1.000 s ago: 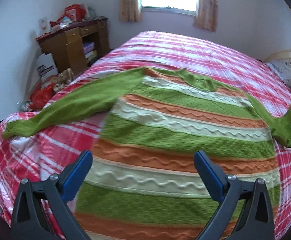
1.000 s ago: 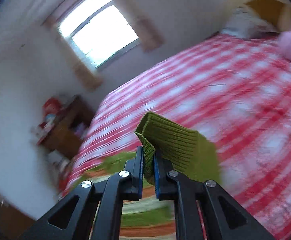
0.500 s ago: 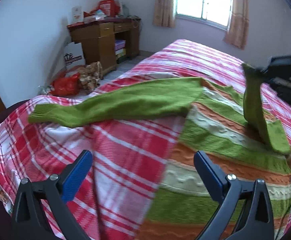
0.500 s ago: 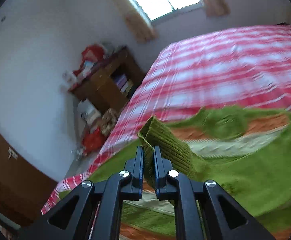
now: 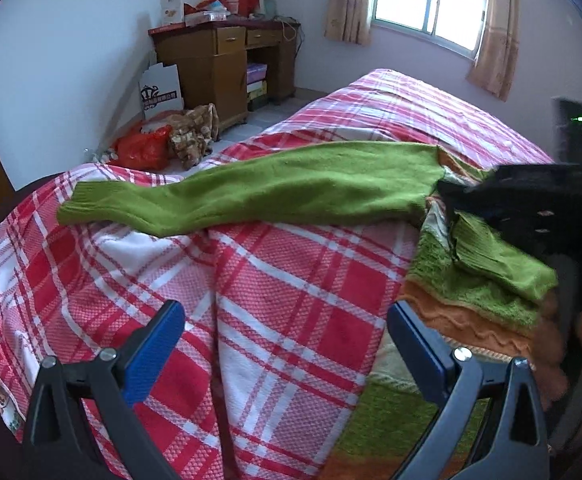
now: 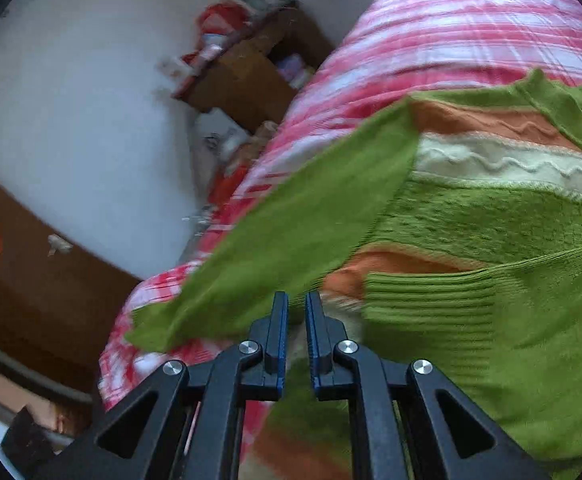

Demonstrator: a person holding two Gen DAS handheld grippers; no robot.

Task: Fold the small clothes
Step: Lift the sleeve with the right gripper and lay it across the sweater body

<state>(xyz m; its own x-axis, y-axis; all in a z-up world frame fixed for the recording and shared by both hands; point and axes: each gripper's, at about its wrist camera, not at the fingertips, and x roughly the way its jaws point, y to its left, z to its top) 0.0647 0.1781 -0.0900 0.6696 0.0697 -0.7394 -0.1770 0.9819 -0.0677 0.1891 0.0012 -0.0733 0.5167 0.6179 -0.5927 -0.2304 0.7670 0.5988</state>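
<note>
A knitted sweater with green, orange and cream stripes (image 6: 503, 216) lies flat on the bed. Its one green sleeve (image 5: 275, 192) stretches out to the left across the bedspread. The other sleeve's ribbed cuff (image 6: 431, 300) lies folded over the sweater body; it also shows in the left wrist view (image 5: 495, 256). My left gripper (image 5: 285, 344) is open and empty, above the bare bedspread left of the sweater. My right gripper (image 6: 297, 320) has its jaws close together with nothing between them, just left of the cuff. It shows as a dark blur in the left wrist view (image 5: 539, 204).
The bed has a red, pink and white plaid bedspread (image 5: 283, 280). A wooden desk with clutter on top (image 5: 223, 52) stands by the wall at the back left. A red bag and a patterned bundle (image 5: 171, 140) lie on the floor. A window with curtains (image 5: 431, 0) is behind.
My right gripper carried the sleeve cuff over the sweater body and let go of it; the cuff now lies on the sweater. My left gripper has swung left, toward the outstretched sleeve.
</note>
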